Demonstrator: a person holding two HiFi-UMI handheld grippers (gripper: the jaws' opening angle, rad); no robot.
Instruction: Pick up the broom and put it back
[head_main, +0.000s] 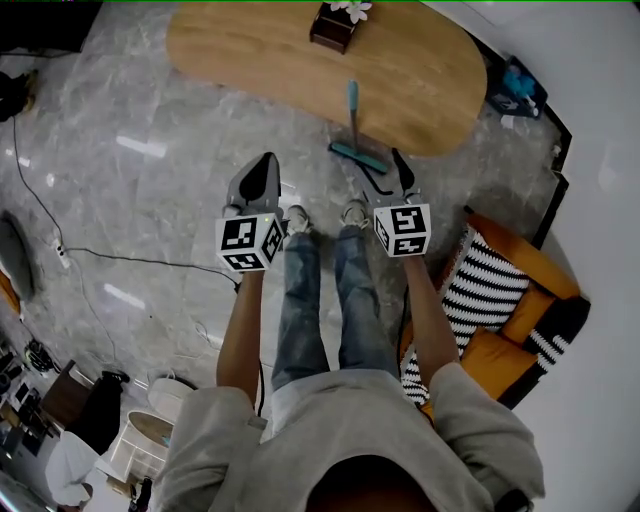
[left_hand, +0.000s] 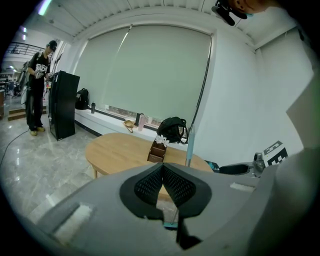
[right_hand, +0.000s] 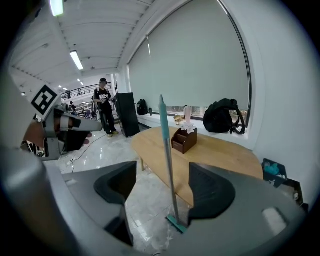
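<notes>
Grey marble floor, oval wooden table; teal long-handled broom upright at table edge, head on floor. Left gripper and right gripper both short of it.

Left gripper view: jaws pressed together, empty.

Right gripper view: jaws wide apart, broom handle beyond gap, untouched.

Floor: glossy grey marble-look tile under you.
Table: smooth matt pale wood.
Broom: teal plastic-looking head.
Your left gripper: matt grey plastic shell, black mesh-textured pads.
</notes>
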